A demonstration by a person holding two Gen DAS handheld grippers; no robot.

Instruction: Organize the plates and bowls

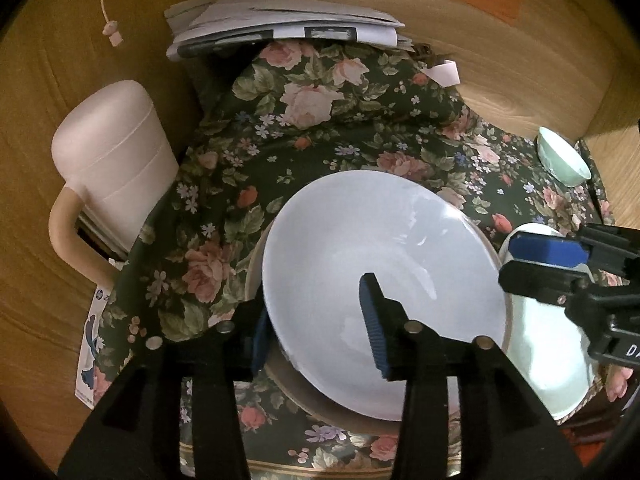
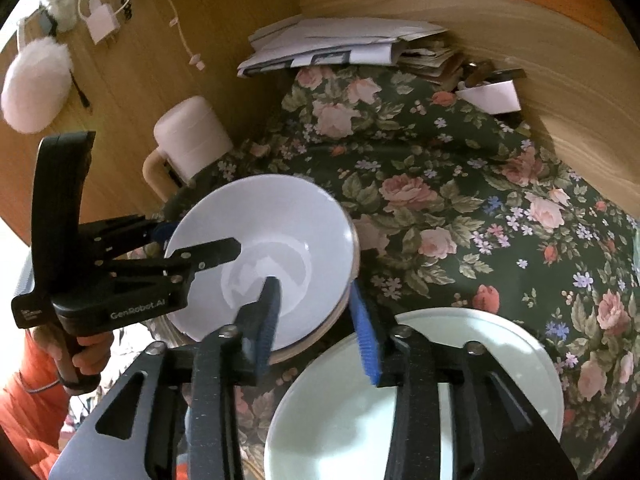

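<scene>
White glossy bowl (image 1: 384, 272) stacked on beige-rimmed plate (image 1: 296, 396).

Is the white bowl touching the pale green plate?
Apart. The right wrist view shows a strip of floral cloth between the white bowl and the pale green plate.

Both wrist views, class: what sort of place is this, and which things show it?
Probably a home table or desk set against wood-panelled walls. A flowered tablecloth covers it, with white bowls and a plate on top, a stack of papers at the back, and chargers and cables on the wall.
</scene>
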